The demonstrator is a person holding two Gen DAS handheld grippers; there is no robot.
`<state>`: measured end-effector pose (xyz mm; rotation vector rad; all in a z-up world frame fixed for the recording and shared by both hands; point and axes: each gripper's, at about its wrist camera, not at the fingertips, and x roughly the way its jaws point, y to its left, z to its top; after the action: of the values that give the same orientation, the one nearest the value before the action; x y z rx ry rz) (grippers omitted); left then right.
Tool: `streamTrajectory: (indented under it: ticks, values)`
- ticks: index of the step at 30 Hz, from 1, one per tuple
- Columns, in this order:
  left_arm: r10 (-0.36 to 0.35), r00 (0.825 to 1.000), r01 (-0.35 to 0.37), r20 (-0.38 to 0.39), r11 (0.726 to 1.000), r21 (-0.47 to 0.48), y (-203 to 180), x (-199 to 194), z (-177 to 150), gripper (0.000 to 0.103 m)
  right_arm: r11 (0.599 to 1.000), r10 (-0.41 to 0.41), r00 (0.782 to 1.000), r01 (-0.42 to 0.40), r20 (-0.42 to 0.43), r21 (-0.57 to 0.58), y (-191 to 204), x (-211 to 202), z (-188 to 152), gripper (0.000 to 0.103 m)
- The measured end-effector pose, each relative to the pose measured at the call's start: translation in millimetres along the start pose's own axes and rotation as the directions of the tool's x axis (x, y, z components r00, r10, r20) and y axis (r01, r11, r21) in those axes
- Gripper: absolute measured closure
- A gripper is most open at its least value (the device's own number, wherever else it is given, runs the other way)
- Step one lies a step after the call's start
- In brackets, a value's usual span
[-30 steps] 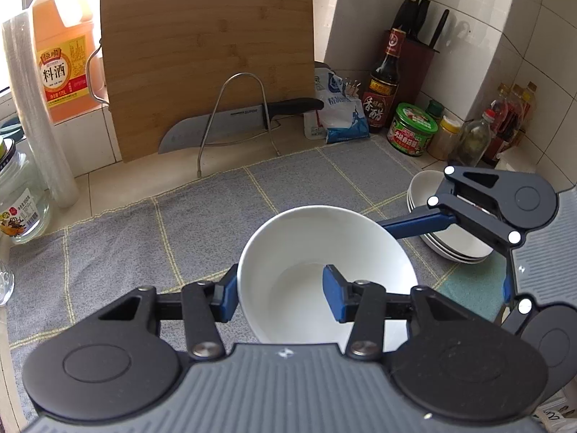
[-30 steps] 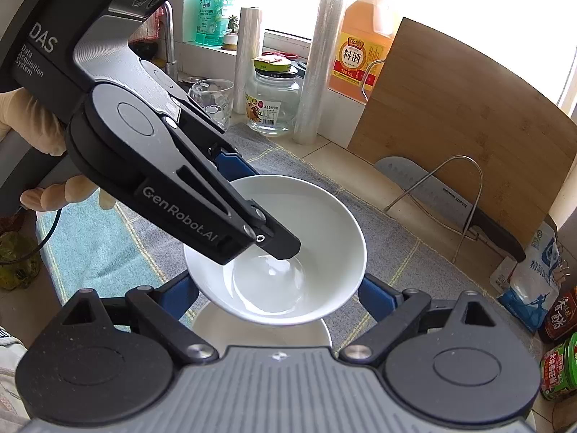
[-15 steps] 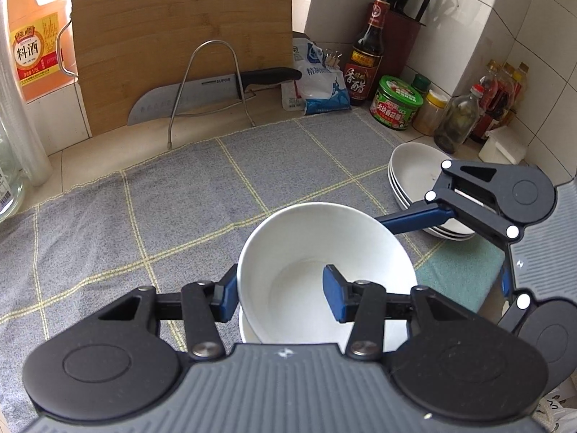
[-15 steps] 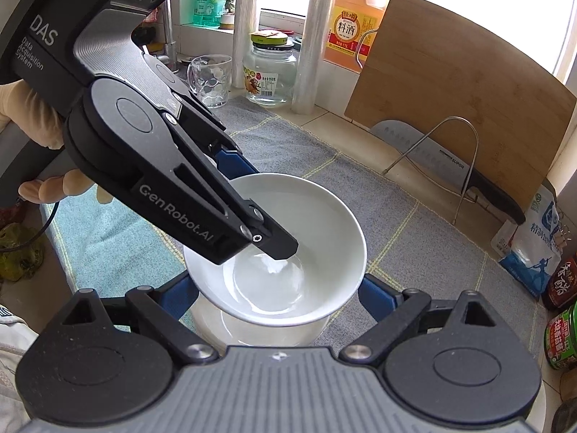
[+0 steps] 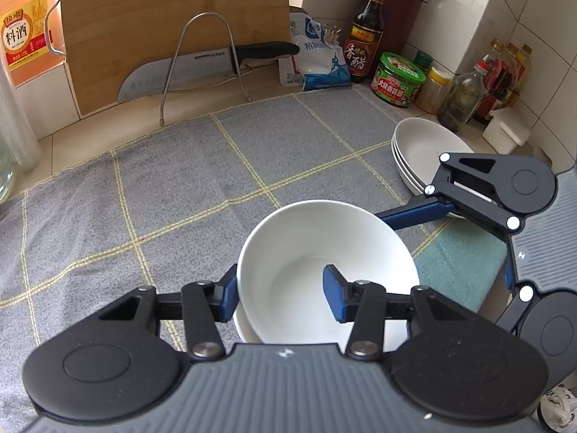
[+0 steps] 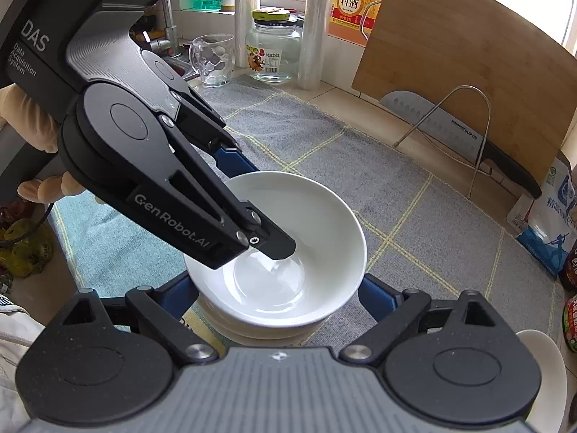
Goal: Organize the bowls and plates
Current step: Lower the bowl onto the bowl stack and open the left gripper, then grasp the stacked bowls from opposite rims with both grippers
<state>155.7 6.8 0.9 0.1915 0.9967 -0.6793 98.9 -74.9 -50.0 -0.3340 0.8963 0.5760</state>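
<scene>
A grey checked cloth (image 5: 180, 187) fills the middle of the frame, a stack of plates (image 5: 414, 151) at its right edge. At lower centre, my left gripper (image 5: 279, 294) is clamped on the near wall of a white bowl (image 5: 324, 238), one pad outside, one inside. My right gripper (image 6: 277, 296) straddles the same bowl, jaws wide; whether its pads touch, I cannot tell. The bowl sits just above a second bowl (image 6: 252, 332). Best practice, I judge: lower it level and centred, then release.
</scene>
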Motion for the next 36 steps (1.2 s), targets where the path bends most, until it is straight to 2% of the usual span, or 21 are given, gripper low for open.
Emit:
streamTrajectory:
  ticks: [19, 20, 27, 32, 33, 35, 36]
  values:
    - [-0.024, 1.0, 0.024, 0.005, 0.999, 0.031, -0.4, 1.7, -1.6, 0.049, 0.999, 0.032, 0.999, -0.032, -0.011, 0.024, -4.2, 3.3, -1.1, 0.004]
    - [-0.02, 1.0, 0.02, 0.007, 0.999, 0.032, 0.1, 1.6, -1.5, 0.045, 1.0, 0.025, 1.0, -0.025, -0.006, 0.018, -3.6, 2.9, -1.2, 0.0]
    - [0.02, 0.998, -0.023, 0.052, 0.998, 0.052, 8.5, -6.1, -1.0, 0.043, 1.0, 0.023, 1.0, -0.022, 0.018, -0.006, -0.6, -5.0, 0.7, 0.0]
    - [0.057, 0.996, -0.058, 0.074, 0.998, 0.008, 29.9, -12.5, -4.4, 0.042, 1.0, 0.021, 1.0, -0.021, 0.022, -0.005, 0.1, -9.7, -2.0, 0.0]
    - [0.063, 0.995, -0.063, 0.081, 0.998, 0.002, 33.7, -14.5, -5.6, 0.041, 1.0, 0.017, 1.0, -0.017, 0.022, -0.007, 0.2, -10.3, -3.0, 0.0]
    - [0.066, 0.992, -0.066, 0.112, 0.998, -0.007, 40.0, -21.4, -9.5, 0.027, 1.0, 0.022, 0.999, -0.022, 0.024, -0.014, -0.1, -12.0, -6.3, 0.0]
    - [0.056, 0.99, -0.056, 0.132, 0.998, -0.005, 41.9, -26.1, -12.1, 0.023, 0.999, 0.027, 0.999, -0.026, 0.024, -0.018, 0.1, -12.9, -8.0, 0.0]
